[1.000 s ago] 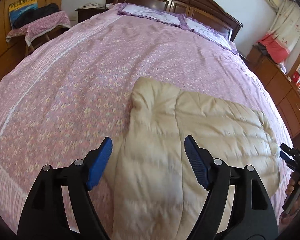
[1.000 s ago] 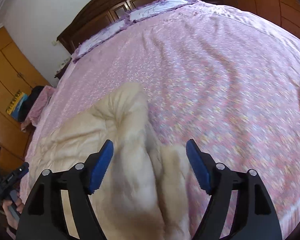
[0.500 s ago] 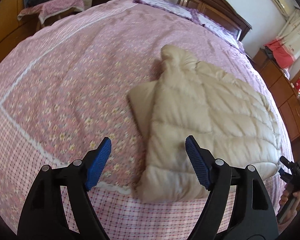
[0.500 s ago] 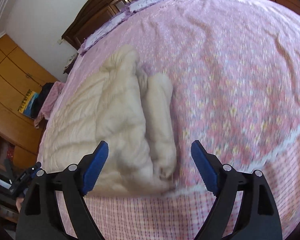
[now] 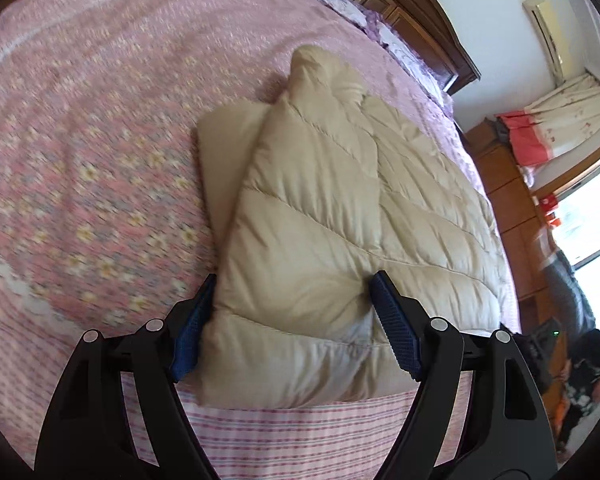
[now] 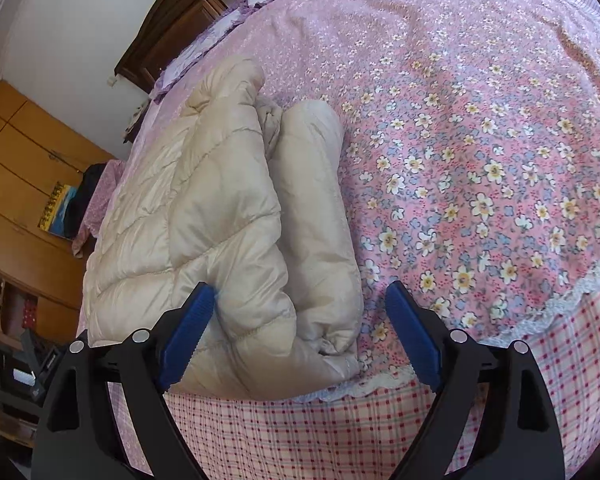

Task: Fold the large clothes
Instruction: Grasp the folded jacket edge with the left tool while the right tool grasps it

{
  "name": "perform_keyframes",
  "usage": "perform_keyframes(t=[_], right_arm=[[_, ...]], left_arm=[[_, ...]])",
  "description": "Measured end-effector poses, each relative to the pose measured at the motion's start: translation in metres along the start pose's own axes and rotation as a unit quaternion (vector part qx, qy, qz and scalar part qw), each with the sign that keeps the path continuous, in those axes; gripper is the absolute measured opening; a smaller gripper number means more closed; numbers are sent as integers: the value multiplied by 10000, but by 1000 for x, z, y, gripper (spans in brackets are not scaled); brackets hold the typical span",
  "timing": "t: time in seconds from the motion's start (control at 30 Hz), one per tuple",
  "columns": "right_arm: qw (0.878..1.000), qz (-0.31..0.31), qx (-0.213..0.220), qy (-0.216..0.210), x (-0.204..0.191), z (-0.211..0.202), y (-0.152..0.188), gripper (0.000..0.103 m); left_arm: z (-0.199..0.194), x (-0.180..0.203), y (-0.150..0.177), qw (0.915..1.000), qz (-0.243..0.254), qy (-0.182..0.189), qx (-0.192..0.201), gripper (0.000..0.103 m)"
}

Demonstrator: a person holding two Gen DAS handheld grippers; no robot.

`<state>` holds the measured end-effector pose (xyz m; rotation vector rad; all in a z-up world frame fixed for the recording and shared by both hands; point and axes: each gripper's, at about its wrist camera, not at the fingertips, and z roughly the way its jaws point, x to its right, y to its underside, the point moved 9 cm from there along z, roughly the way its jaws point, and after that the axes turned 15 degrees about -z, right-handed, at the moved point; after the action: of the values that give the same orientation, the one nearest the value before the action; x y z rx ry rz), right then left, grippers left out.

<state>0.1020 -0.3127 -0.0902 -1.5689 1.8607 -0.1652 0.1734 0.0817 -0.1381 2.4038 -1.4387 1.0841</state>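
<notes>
A beige quilted down jacket [image 5: 320, 208] lies folded lengthwise on the pink floral bedspread [image 5: 80, 140], its hem at the bed's near edge. My left gripper [image 5: 294, 320] is open and straddles the hem's left corner, with the puffy cloth filling the gap between the blue pads. In the right wrist view the jacket [image 6: 204, 216] shows a sleeve [image 6: 320, 220] folded along its right side. My right gripper [image 6: 300, 328] straddles that near corner and its jaws are opening. Its left pad touches the quilting. Its right pad hangs apart over the bedspread [image 6: 480, 160].
The bed's plaid skirt [image 6: 300, 432] drops away just below both grippers. A dark wooden headboard [image 5: 420, 12] and pillows stand at the far end. Wooden wardrobes [image 6: 16, 184] line one side. A person [image 5: 580, 320] is by the window side.
Both grippers drew back toward the bed's near edge and sank to the jacket's hem, so its corners now sit between the jaws. The right jaws spread wider.
</notes>
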Motion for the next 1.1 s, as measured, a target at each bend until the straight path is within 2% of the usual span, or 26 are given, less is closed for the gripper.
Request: perform_keyframes(t=[0.1,0.17,0.23,0.27,0.3,0.33,0.37,0.43,0.53,0.7,1.1], right_arm=[[10000,1,-6,-94,-3,3,-1,85],[9998,-5,-3,-188,-7,5,-3,85],[9994,22,-7,-353,-13,9,-5,71],[9991,72,3,-416,-15,10,-6,67],[9987,144,73,-474,-16,8,-7,58],[9983,169,127,-539,-18,7,-9,49],[9980,186,189,-573,-19,4,-9,45],[9973,160,322,-633,-24,-5,-13,31],[9966,116,455,-680,-30,-22,-17,24],[9963,-60,479,-704,-41,-50,-10,23],[9975,-336,213,-578,-37,-98,59,23]], left_arm=[[4,2,2,10000,35,-37,-7,74],[4,4,5,10000,41,-16,-35,66],[4,5,6,10000,13,-13,-64,57],[3,6,7,9999,-34,21,-105,49],[1,5,8,9999,-38,44,-135,44],[-2,7,8,9999,-13,61,-139,34],[-5,9,9,9999,25,77,-141,28],[-16,16,12,9997,145,102,-159,24],[-30,22,19,9994,227,94,-224,23],[-53,24,39,9987,367,-8,-357,23],[-93,-14,101,9962,517,-286,-643,25]])
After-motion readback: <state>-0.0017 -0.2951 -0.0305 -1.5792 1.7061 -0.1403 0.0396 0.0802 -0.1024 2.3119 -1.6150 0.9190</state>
